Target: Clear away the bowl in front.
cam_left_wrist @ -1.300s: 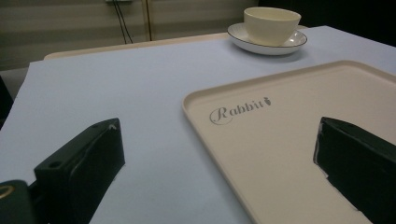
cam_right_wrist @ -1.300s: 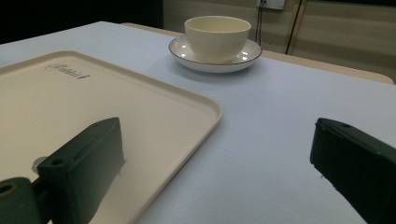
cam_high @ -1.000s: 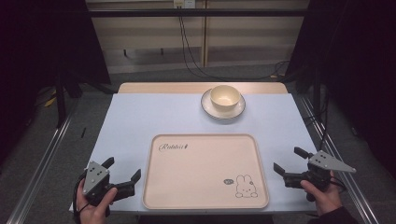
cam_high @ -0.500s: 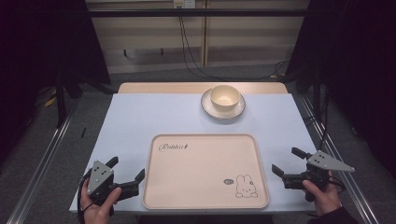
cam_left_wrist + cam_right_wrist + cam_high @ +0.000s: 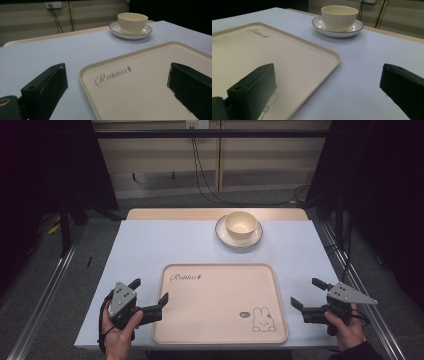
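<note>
Both tongs sit low at the near edge of the counter (image 5: 150, 245), flanking the cream rabbit tray (image 5: 220, 302). The left tongs (image 5: 150, 296) are spread wide and grip nothing: one jaw hangs over the tray's left rim, the other over bare counter just outside it, so the rim runs between them. The right tongs (image 5: 309, 294) are just as wide open and just as empty, a little off the tray's right edge; in the right gripper view the tray's rim (image 5: 335, 60) passes between those jaws too.

The tray lies flat in the near middle of the counter, nothing on it. Well beyond it, toward the far right, a cream bowl (image 5: 241, 224) stands on a dark-rimmed saucer (image 5: 222, 236).

This reads as the approach to a two-handed pick-up of the tray. Next call, by my judgement: slide each pair in until the rim sits deep between the jaws, close both together, then lift level.
</note>
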The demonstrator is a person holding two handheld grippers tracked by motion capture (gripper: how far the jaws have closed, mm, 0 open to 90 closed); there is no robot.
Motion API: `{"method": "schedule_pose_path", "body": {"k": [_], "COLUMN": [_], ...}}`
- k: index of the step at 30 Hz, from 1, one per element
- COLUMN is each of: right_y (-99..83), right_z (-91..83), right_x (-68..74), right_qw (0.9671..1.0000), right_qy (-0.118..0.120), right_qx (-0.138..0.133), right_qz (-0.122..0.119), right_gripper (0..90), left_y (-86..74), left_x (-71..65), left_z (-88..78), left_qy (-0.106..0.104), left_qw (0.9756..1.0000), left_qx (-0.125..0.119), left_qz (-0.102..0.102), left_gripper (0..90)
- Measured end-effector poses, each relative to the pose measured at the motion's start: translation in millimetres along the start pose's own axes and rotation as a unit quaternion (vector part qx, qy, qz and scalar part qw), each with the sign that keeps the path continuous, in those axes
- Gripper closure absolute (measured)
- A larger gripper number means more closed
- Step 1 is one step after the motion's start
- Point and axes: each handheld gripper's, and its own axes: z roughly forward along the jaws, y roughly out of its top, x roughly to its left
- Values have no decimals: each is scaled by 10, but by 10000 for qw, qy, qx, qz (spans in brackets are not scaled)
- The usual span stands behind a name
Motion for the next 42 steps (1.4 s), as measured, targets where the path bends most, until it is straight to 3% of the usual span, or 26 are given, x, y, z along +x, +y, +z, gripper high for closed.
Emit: {"method": "schedule_pose_path", "body": {"k": [12,16,17,18,21,25,30,32,37,42], "right_y": [4,2,0,-1,1,4,3,3,4,2], "right_z": [-6,2,5,8,11,5,8,9,10,18], "right_x": [-3,-3,3,2,1,-13,-13,-15,-16,-18], "right_qw": [9999,9999,9999,9998,9998,9998,9998,9998,9998,9998], "right_qy": [73,96,148,175,177,158,154,141,147,164], "right_qx": [-91,-89,-42,-36,-48,-84,-110,-110,-103,-126], "right_qz": [-67,-85,-69,-74,-44,-40,-32,-34,-46,-59], "right_gripper": [5,17,20,22,23,35,34,32,31,32], "left_y": [155,200,219,250,294,341,387,394,424,462], "left_x": [-79,-100,-119,-128,-138,-130,-98,-74,-50,-47], "left_z": [247,328,355,418,509,610,719,772,890,979], "left_qy": [-312,-425,-330,-374,-384,-543,-474,-575,-642,-785], "left_qw": [9994,9991,9994,9992,9990,9983,9985,9982,9976,9967], "left_qx": [35,60,34,-92,-110,-51,55,51,59,113], "left_qz": [172,-29,90,120,186,199,263,163,248,186], "left_gripper": [30,44,43,42,38,38,31,36,39,44]}}
